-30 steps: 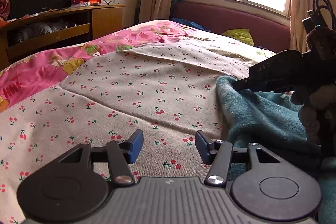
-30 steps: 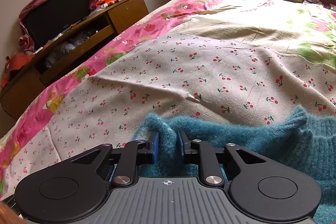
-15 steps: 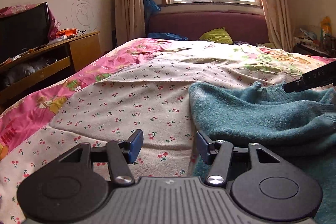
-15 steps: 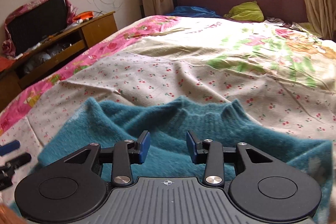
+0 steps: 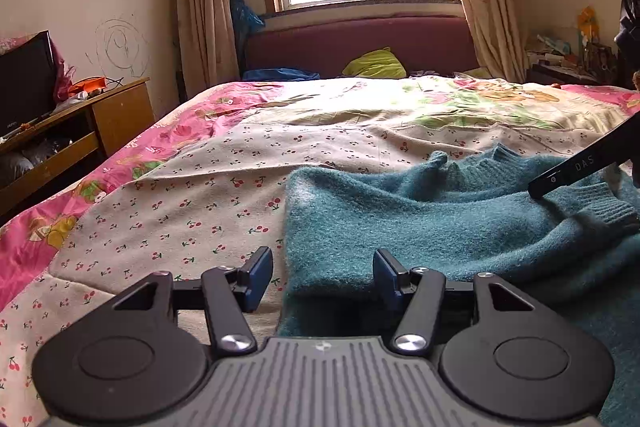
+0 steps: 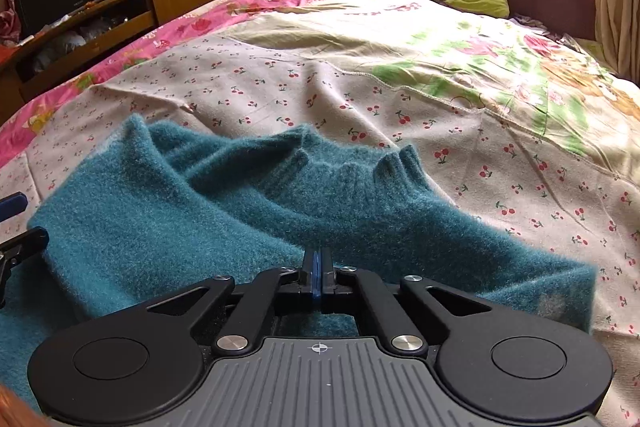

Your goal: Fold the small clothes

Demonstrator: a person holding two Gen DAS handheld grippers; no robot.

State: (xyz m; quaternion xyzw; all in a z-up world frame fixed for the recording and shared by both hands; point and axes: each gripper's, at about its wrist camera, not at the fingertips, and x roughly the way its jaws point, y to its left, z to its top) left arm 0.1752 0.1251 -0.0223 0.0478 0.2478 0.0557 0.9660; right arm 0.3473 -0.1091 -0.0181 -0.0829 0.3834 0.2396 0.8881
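Note:
A fuzzy teal sweater (image 5: 420, 223) lies on the cherry-print bedspread (image 5: 192, 203), partly folded over itself, its ribbed collar toward the headboard. My left gripper (image 5: 322, 277) is open and empty, its fingers straddling the sweater's near left edge. In the right wrist view the sweater (image 6: 192, 203) fills the foreground. My right gripper (image 6: 317, 271) is shut just above the sweater, with no cloth visibly between the pads. Its finger shows at the right of the left wrist view (image 5: 576, 167), resting over the sweater's cuff.
A wooden TV stand (image 5: 72, 131) with a black TV stands left of the bed. A maroon headboard (image 5: 360, 43) with a lime-green pillow (image 5: 376, 65) lies under the window. A cluttered bedside table (image 5: 568, 67) is at the far right.
The right gripper let go of the sweater edge, moved over the sweater and closed with its pads together. The left gripper swung right and lower to the sweater's edge, still open.

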